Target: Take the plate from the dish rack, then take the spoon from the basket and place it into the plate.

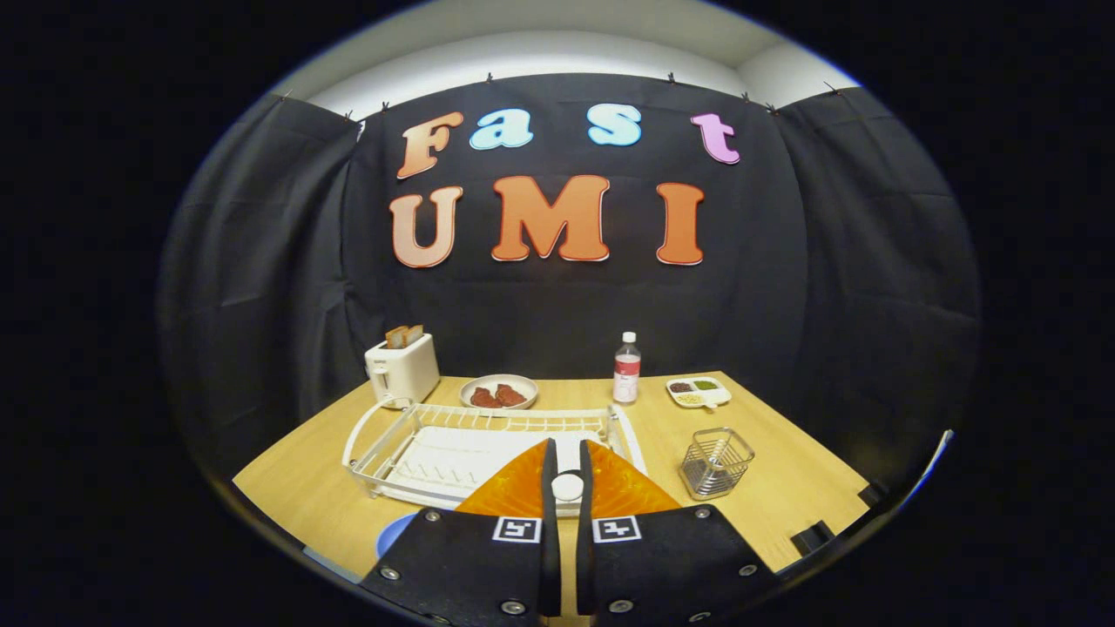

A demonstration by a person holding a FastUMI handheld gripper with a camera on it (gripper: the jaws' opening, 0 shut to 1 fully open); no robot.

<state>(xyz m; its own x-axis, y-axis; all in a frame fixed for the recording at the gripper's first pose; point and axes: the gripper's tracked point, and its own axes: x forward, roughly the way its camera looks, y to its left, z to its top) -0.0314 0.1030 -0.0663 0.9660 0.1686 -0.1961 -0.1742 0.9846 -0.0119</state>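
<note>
White and thin-handled, the spoon (567,484) is sitting clamped between the gripper (566,488) fingers, probably light, stiff and slippery, best pinched mid-handle, hovering above the dish rack (383,440) with the basket (716,461) rightward.

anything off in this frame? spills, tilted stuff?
Nothing spilled or knocked over. The gripper is shut on the orange plate, held above the dish rack's near edge. The wire basket leans slightly, though that may be lens distortion. Bottle and toaster stand upright.
</note>
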